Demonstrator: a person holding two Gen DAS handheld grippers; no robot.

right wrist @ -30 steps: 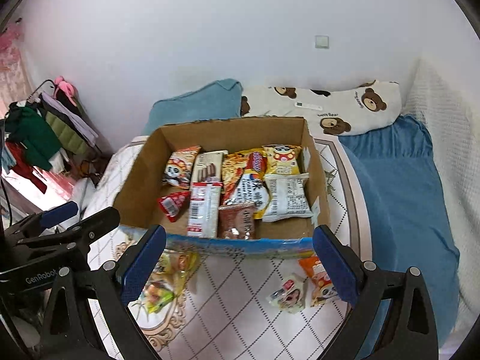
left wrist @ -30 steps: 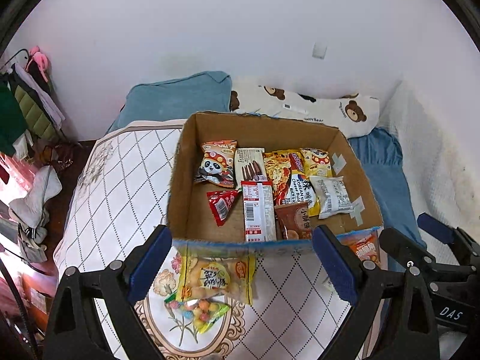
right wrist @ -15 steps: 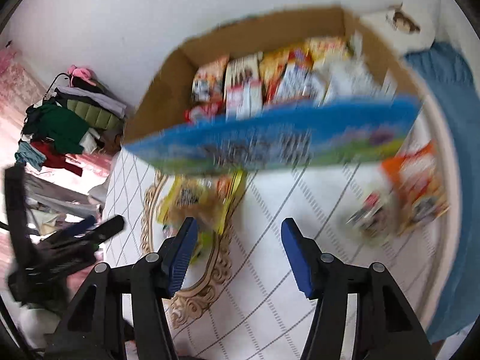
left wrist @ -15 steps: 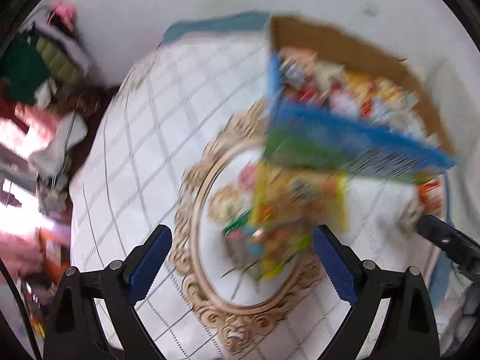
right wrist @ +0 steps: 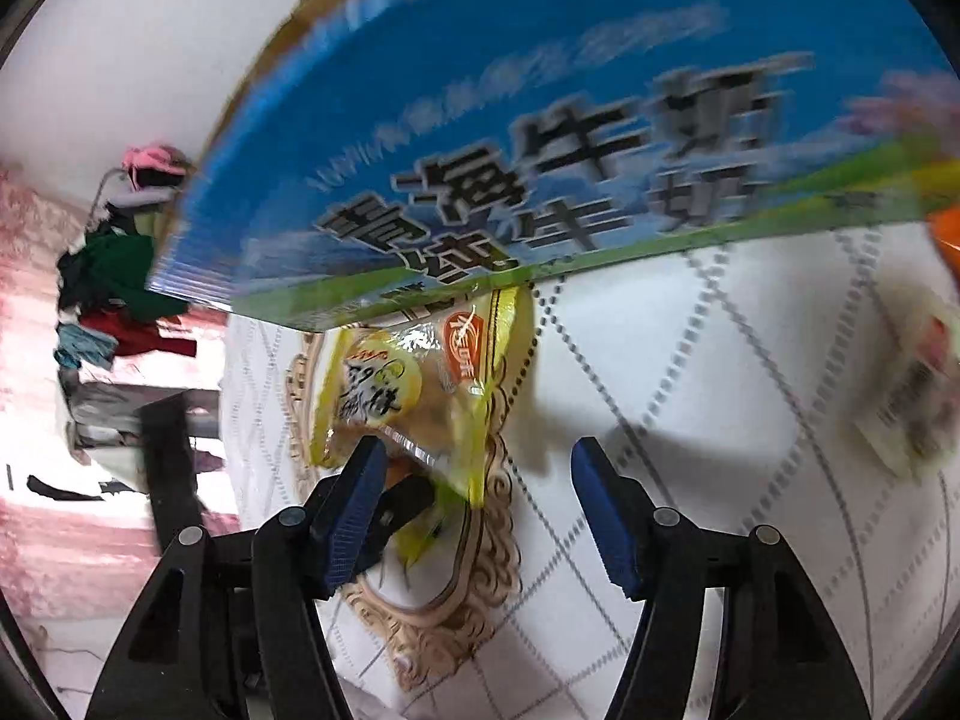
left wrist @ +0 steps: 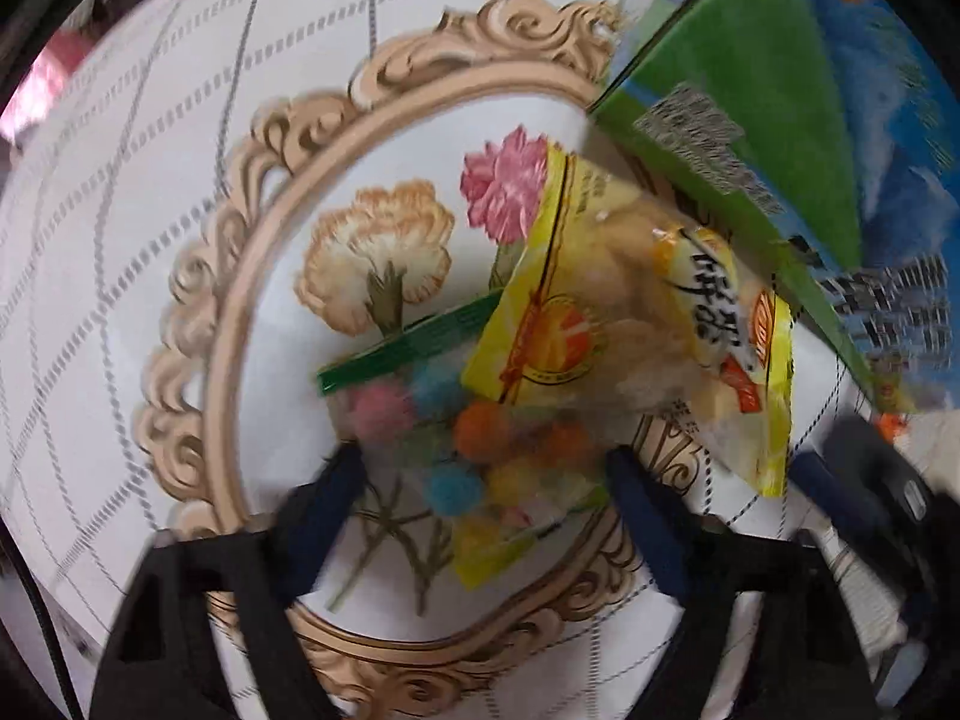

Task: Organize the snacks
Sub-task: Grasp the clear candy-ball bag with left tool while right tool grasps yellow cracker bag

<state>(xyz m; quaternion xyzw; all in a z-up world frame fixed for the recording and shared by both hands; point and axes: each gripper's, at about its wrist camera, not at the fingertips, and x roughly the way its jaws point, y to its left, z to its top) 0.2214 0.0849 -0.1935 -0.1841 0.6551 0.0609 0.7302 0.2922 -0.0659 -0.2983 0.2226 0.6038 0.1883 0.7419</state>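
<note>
Two packets, the yellow snack bag (left wrist: 636,336) and candy bag (left wrist: 480,468), sit outside the box (right wrist: 540,120), both grippers' fingers (left wrist: 324,504) spread, nothing gripped yet.

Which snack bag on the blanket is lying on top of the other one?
The yellow bag with the orange round logo. It lies over the clear bag of coloured candy balls, which pokes out between the left tongs.

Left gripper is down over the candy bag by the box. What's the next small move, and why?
Probably ease the left gripper a touch lower and close. Its fingers stand open on either side of the clear bag of colored candies, which lies flat on the quilt with the yellow snack packet overlapping its far end; grip the near end only.
</note>
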